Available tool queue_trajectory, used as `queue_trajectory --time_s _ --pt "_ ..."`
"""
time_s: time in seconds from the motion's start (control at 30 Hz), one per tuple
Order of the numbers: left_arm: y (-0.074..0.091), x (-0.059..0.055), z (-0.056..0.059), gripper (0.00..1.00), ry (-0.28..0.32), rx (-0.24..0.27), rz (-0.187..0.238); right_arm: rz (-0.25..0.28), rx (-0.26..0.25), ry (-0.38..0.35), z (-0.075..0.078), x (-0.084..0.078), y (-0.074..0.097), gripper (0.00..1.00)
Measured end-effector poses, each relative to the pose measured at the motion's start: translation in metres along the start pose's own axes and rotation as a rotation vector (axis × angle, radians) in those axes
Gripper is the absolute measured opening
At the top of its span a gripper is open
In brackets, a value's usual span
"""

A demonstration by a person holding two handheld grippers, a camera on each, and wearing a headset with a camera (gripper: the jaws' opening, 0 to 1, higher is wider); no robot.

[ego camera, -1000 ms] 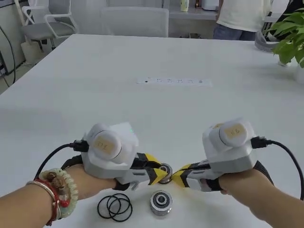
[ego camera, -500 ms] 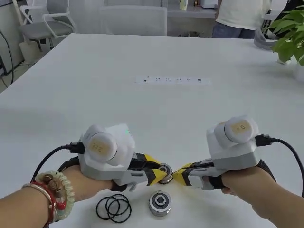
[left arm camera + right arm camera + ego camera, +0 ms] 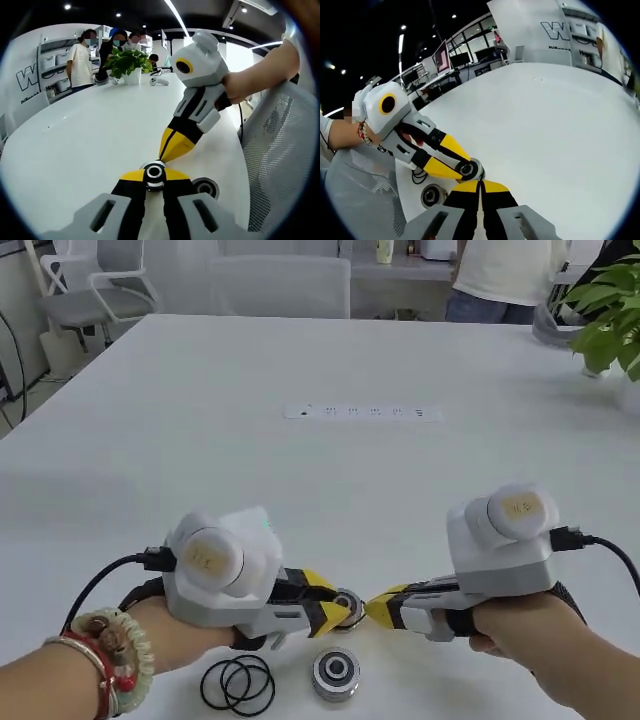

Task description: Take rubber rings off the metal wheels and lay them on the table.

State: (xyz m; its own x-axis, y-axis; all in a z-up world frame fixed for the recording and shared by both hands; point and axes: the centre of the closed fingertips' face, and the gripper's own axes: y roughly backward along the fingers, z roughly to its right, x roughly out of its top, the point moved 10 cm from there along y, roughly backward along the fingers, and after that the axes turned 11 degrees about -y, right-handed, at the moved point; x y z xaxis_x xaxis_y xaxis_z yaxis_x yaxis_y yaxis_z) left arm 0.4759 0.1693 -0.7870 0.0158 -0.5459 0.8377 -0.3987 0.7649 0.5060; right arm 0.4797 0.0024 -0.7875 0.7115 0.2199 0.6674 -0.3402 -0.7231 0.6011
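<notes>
**Left gripper (image 3: 335, 612) clenched on a metal wheel (image 3: 348, 605), right gripper (image 3: 378, 608) pinched closed at its rim**

Nearest, at the bottom edge of the head view, three black rubber rings (image 3: 238, 683) lie overlapping on the white table (image 3: 300, 490). Just to their right a second wheel (image 3: 335, 673) lies flat, apart from both grippers.

Just above these, in the lower centre of the frame, the two grippers meet tip to tip. The left gripper comes in from the lower left in a hand with bead bracelets at the wrist. In the left gripper view (image 3: 154, 176) its yellow-tipped jaws grip the metal wheel (image 3: 154, 171) from both sides, with the wheel's round face to the camera. The second wheel (image 3: 205, 186) sits lower right of it there.

The right gripper comes in from the lower right, its point against the held wheel's right edge. In the right gripper view (image 3: 480, 186) its jaws are pressed together, with only a thin line between them. Their tips sit at the rim of the metal wheel (image 3: 470, 170). I cannot tell whether they nip a ring. The second wheel (image 3: 434, 195) lies lower left in that view.

Farther up the table, mid-frame, is a flat white power strip (image 3: 362, 411). At the upper right edge stands a green plant (image 3: 605, 315). Beyond the table's far end are white chairs (image 3: 100, 290) at upper left and a standing person (image 3: 505, 275) at upper right.
</notes>
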Motion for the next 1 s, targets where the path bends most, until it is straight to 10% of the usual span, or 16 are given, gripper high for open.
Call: queue_trajectory --time_s 0.47,1.0 --pt "-0.0002 0.0004 0.0009 0.07 -0.013 0.003 -0.002 0.032 0.052 -0.204 0.0025 -0.0014 0.0008 0.00" --pt "-0.0004 0.0010 0.0008 0.07 -0.018 0.003 -0.005 0.032 0.048 -0.213 -0.0019 0.0018 0.0003 0.00"
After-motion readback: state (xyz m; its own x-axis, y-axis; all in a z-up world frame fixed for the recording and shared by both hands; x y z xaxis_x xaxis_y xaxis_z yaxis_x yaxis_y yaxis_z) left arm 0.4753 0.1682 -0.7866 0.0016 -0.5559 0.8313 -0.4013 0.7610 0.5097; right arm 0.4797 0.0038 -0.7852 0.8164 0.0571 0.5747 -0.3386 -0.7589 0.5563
